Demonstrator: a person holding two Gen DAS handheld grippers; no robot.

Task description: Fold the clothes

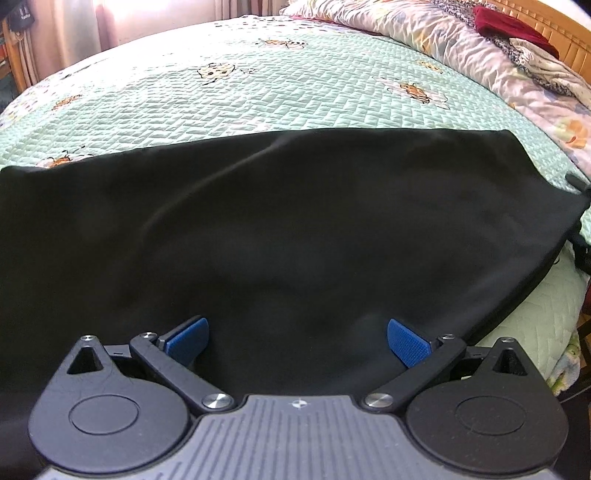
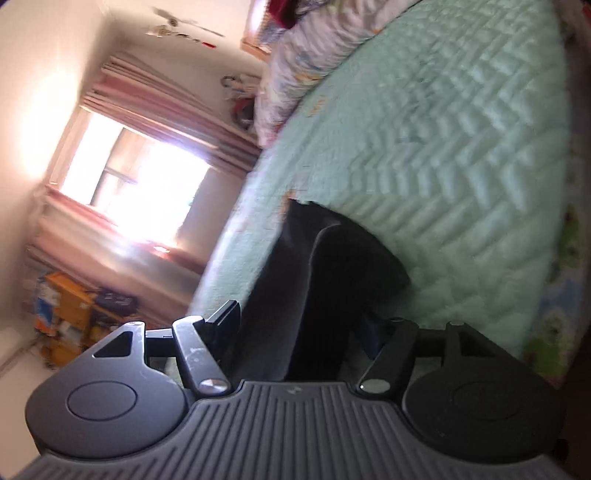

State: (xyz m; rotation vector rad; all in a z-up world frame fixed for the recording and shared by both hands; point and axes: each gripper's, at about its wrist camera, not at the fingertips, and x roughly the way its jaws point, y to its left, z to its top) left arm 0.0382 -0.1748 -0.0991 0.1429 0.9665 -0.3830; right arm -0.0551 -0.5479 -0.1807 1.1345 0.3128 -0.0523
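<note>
No readable writing shows anywhere. The black garment (image 1: 295, 229) lies spread flat on the bed's green quilt (image 1: 258, 99). The left hand-held gripper (image 1: 297, 341) hovers over it, blue pads (image 1: 408, 345) wide apart. The right hand-held gripper (image 2: 295, 332) is tilted, jaws parted around a raised fold of the garment; whether it grips, I cannot tell.

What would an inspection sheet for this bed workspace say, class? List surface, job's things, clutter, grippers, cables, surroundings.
Surface: green quilt with bug prints, on a bed.
Job's things: black garment spread flat at the near edge; a black strap sticks out at its right corner.
Clutter: rumpled blanket and a dark red cloth by the headboard.
Grippers: left gripper open above the garment; right gripper open, black fabric between its jaws, view tilted and blurred.
Cables: nothing seen.
Surroundings: bright window with pink curtains; orange shelf below.
</note>
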